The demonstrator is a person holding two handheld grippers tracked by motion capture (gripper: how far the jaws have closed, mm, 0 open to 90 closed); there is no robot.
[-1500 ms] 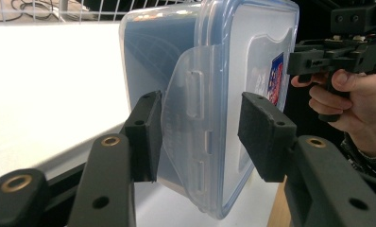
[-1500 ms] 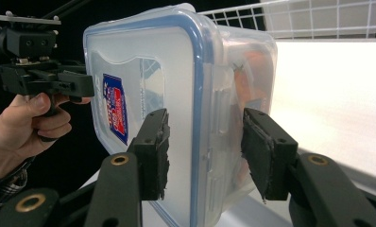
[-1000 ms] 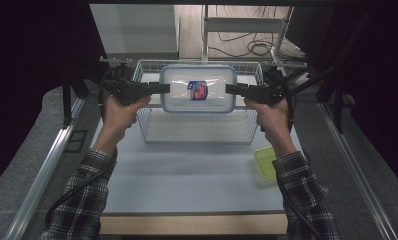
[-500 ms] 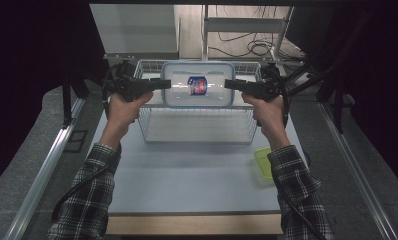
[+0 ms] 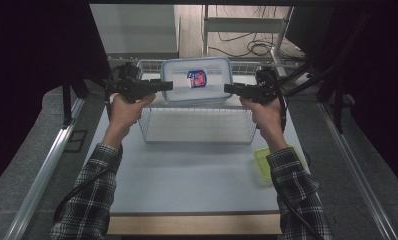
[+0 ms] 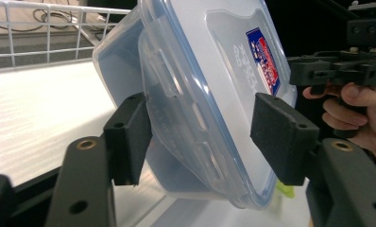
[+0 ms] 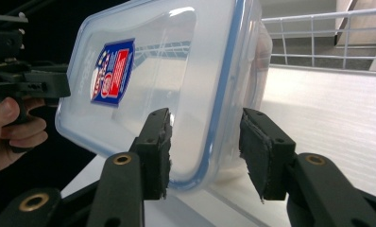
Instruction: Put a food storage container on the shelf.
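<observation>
Left gripper (image 6: 202,137) had just been opening, pads off the box (image 5: 197,80); right gripper (image 7: 205,149) clamped its rim over the basket (image 5: 197,125) (empty, light, stiff, slick plastic: grip rims at both short ends).

Container label (image 5: 197,79) print too small

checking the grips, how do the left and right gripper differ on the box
Left gripper: jaws have just been opening, one pad stands clear of the box. Right gripper: jaws narrower, close about the box's other rim. Both straddle an end of the box above the wire basket.
</observation>
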